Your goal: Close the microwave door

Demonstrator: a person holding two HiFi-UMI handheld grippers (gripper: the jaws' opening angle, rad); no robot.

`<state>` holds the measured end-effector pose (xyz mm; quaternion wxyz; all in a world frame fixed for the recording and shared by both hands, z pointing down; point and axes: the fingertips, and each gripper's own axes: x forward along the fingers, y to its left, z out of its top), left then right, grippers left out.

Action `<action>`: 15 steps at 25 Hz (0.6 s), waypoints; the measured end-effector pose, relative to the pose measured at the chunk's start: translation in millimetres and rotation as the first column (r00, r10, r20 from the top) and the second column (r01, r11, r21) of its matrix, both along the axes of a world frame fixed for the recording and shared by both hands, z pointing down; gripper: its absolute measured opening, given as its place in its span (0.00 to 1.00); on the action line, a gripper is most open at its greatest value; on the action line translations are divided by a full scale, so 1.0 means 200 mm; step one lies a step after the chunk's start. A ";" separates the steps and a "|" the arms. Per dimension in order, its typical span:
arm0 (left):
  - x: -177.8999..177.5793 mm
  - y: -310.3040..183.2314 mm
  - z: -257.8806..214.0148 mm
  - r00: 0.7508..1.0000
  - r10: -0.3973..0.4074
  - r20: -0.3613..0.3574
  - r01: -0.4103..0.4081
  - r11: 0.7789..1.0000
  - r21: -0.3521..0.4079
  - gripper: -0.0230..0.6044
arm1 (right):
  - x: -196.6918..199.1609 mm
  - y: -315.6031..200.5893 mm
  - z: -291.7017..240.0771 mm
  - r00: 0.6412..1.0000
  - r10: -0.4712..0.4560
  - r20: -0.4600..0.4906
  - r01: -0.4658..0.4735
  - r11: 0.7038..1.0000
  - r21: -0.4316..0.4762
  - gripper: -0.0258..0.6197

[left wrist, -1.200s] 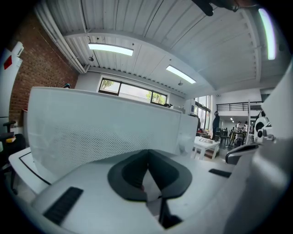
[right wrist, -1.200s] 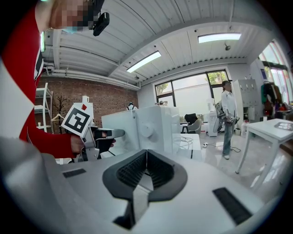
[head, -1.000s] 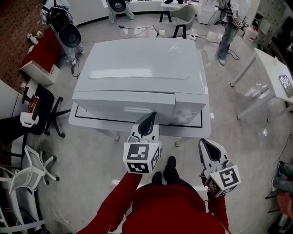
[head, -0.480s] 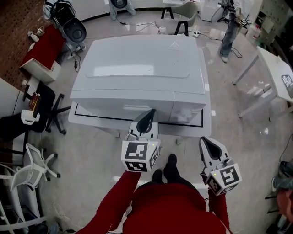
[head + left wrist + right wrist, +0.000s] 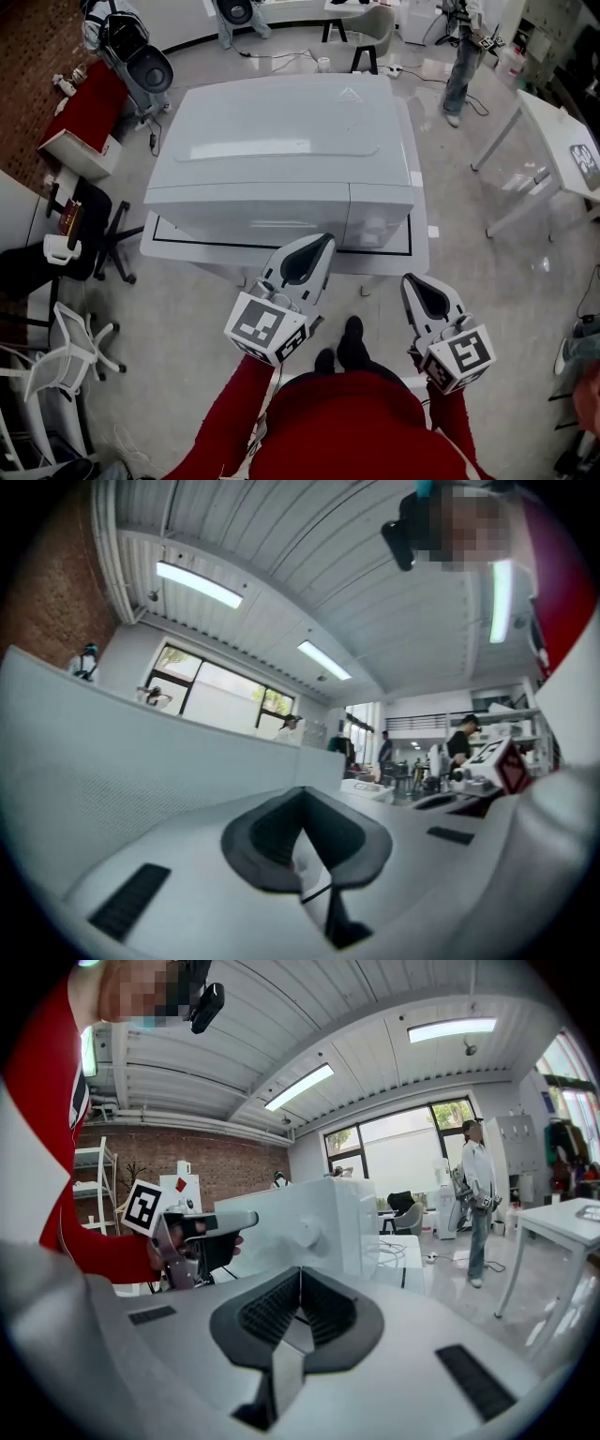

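Note:
A big white microwave (image 5: 281, 141) stands on a low white table (image 5: 178, 251). Its door (image 5: 253, 208) lies flush with the front, beside the control panel (image 5: 380, 211). My left gripper (image 5: 322, 243) is shut and empty, its tip just before the lower front edge of the microwave, near where door and panel meet. In the left gripper view the shut jaws (image 5: 302, 799) point along the white microwave wall (image 5: 131, 761). My right gripper (image 5: 411, 282) hangs shut and empty, further back and right. In the right gripper view it (image 5: 300, 1277) faces the microwave (image 5: 314, 1222) and the left gripper (image 5: 246, 1220).
A black office chair (image 5: 94, 234) and white chairs (image 5: 66, 347) stand left of the table. A red cabinet (image 5: 82, 108) is at the far left. A white desk (image 5: 553, 141) sits to the right, and a person (image 5: 461, 56) stands at the back right.
My left gripper has lifted and tilted, its marker cube swinging left while the tip moved slightly right. The right gripper stayed put. The microwave door looks the same.

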<state>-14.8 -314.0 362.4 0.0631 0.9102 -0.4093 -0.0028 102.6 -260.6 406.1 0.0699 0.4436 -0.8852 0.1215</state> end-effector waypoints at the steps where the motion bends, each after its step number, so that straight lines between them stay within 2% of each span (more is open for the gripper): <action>1: 0.02 0.05 -0.04 0.999 0.048 -0.002 -0.048 0.998 0.041 0.05 | -0.01 0.01 -0.01 1.000 -0.002 0.004 0.002 1.000 -0.003 0.06; 3: 0.04 0.13 -0.11 0.995 0.098 -0.023 -0.095 0.991 0.099 0.05 | -0.03 0.02 -0.06 1.000 -0.014 0.027 0.013 0.999 0.030 0.06; 5: 0.03 0.19 -0.13 0.993 0.114 -0.042 -0.109 0.988 0.108 0.05 | -0.06 0.03 -0.12 0.998 -0.035 0.053 0.031 0.996 0.085 0.06; 15: -0.10 0.38 0.01 0.995 0.077 -0.060 -0.077 0.997 0.003 0.05 | -0.19 0.18 -0.19 0.988 -0.106 0.114 0.087 0.984 0.156 0.06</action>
